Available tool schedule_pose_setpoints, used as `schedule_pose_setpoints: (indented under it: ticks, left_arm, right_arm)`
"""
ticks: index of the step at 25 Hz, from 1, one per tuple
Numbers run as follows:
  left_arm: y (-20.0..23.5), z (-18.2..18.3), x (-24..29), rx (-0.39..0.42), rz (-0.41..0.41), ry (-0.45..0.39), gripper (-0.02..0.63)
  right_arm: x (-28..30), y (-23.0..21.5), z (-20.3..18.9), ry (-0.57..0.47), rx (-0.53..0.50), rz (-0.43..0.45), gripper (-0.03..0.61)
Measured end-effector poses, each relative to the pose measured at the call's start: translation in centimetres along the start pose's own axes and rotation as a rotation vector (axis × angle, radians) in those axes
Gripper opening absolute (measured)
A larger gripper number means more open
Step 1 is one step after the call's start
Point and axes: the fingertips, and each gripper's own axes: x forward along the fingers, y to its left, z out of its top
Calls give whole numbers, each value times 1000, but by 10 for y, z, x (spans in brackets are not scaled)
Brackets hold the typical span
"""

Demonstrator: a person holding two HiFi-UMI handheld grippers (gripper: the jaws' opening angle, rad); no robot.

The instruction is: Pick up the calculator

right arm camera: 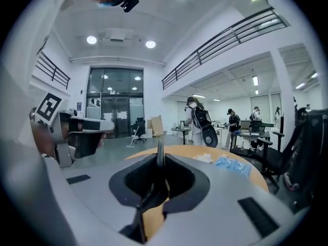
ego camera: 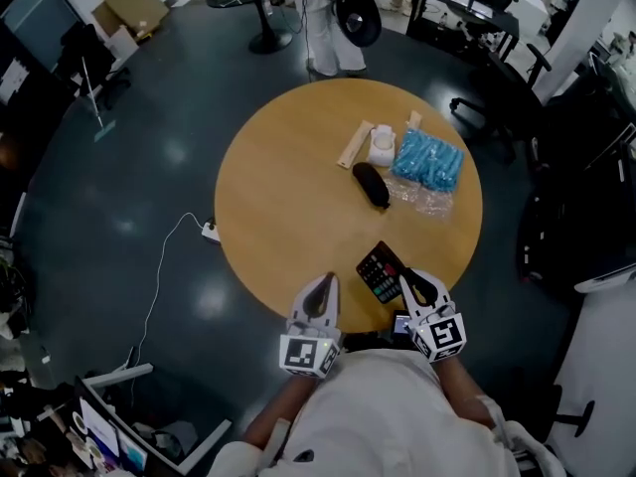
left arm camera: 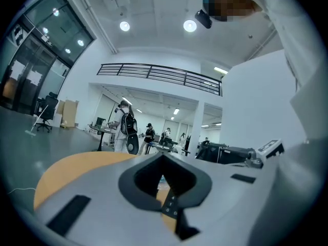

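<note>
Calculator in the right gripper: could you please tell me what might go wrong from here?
The right gripper pinches the calculator by one edge, so it might pivot or slip out. It hangs near the edge of the table, so a drop could reach the floor. The left gripper is beside it and could bump it.

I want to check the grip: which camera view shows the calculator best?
The head view: the calculator shows most of its keypad face, with one edge clamped by the right gripper. The right gripper view gives only its thin edge between the jaws; the left gripper view shows only a small part with some keys.
</note>
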Motion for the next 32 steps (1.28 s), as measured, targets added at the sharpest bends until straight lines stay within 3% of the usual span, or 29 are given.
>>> schedule_pose_setpoints:
  ticks: [6,32]
  left_arm:
    - [-13,0,-1,12,-50,2,6]
    - [-17,-3,-6,-4,-26,-6,6]
  right_arm:
    - [-6,2,-3,3,12,1,55]
    - [-14,6,-7,2,-3,26,55]
